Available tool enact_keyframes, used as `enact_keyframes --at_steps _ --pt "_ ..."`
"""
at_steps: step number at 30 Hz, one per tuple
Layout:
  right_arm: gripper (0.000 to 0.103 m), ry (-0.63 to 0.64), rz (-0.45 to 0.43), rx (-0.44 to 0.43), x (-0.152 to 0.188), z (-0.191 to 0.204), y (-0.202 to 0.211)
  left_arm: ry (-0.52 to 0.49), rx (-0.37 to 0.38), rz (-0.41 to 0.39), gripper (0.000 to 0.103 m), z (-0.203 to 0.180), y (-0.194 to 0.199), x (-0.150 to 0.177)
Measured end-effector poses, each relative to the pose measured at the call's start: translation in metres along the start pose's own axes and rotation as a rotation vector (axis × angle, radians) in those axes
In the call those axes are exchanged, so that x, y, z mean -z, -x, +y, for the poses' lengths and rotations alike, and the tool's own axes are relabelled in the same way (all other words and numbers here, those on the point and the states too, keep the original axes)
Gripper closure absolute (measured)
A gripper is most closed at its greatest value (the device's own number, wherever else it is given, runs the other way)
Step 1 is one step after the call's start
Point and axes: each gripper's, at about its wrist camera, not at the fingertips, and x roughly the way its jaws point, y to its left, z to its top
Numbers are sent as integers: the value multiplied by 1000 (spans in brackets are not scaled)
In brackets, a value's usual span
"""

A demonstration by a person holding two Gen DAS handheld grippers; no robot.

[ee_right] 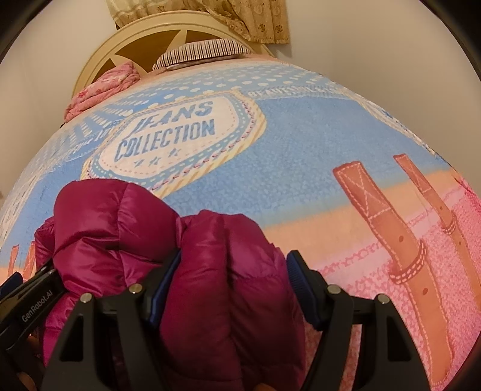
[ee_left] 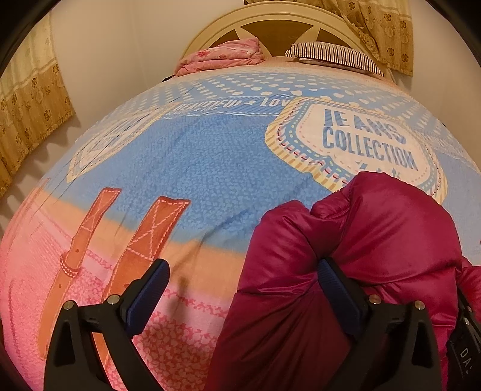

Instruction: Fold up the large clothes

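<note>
A magenta puffer jacket [ee_left: 375, 240] lies bunched on the bed near its front edge; it also shows in the right wrist view [ee_right: 126, 234]. My left gripper [ee_left: 243, 279] is open, its jaws wide apart; the right finger [ee_left: 336, 285] presses into the jacket's left side and the left finger [ee_left: 150, 285] is over the bedspread. My right gripper [ee_right: 234, 279] is open around a puffy fold of the jacket, which fills the gap between its fingers. The left gripper's body [ee_right: 33, 297] shows at the left edge of the right wrist view.
A blue, orange and pink bedspread [ee_left: 195, 168] printed "JEANS COLLECTION" covers the bed. A folded pink blanket [ee_left: 222, 57] and a striped pillow [ee_left: 333, 57] lie by the cream headboard [ee_left: 270, 21]. Patterned curtains [ee_left: 27, 99] hang on the walls.
</note>
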Motion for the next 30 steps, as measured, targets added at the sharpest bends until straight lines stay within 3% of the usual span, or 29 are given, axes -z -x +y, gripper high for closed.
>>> enact_keyframes --at_steps 8,11,16,18,19,23,30 --pt "32 12 1 13 0 2 -2 15 30 17 3 2 -2 -2" --pt "32 43 18 12 -2 4 -1 39 132 75 4 19 7 -7" --pt "28 82 23 -71 1 -9 37 6 267 65 4 56 67 19" --pt "21 91 -5 -97 16 -15 63 -6 303 46 4 65 85 37" --pt "17 87 -15 -105 23 -17 70 -15 312 48 4 67 88 46" --pt "17 57 -15 -160 60 -26 74 -55 331 75 4 63 79 71" --pt "18 -18 31 -255 72 -39 56 -90 358 38 4 54 72 80"
